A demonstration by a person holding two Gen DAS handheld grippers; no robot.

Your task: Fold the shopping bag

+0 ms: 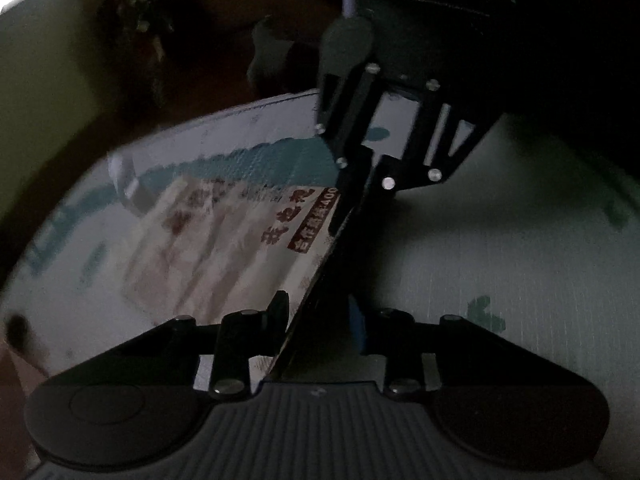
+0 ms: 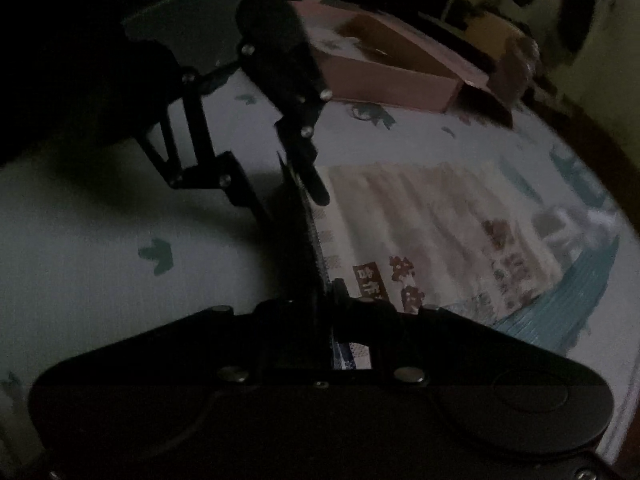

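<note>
Left gripper (image 1: pixel 320 312) and right gripper (image 2: pixel 326 304) each have fingers clenched on one raised edge of the shopping bag (image 1: pixel 224 232), the rest lying on the patterned surface (image 1: pixel 500 240). Judged: keep the edge taut and level, laying corners onto matching corners. Dim, blurred; the bag's handles and far corners are unreadable.

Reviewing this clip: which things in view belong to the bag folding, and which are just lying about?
Part of the job:
- shopping bag, printed, its edge raised off the cloth
- left gripper, shut on that edge
- right gripper, shut on the same edge

Just lying about:
- cardboard box, open, at the far side
- patterned tablecloth under the bag
</note>
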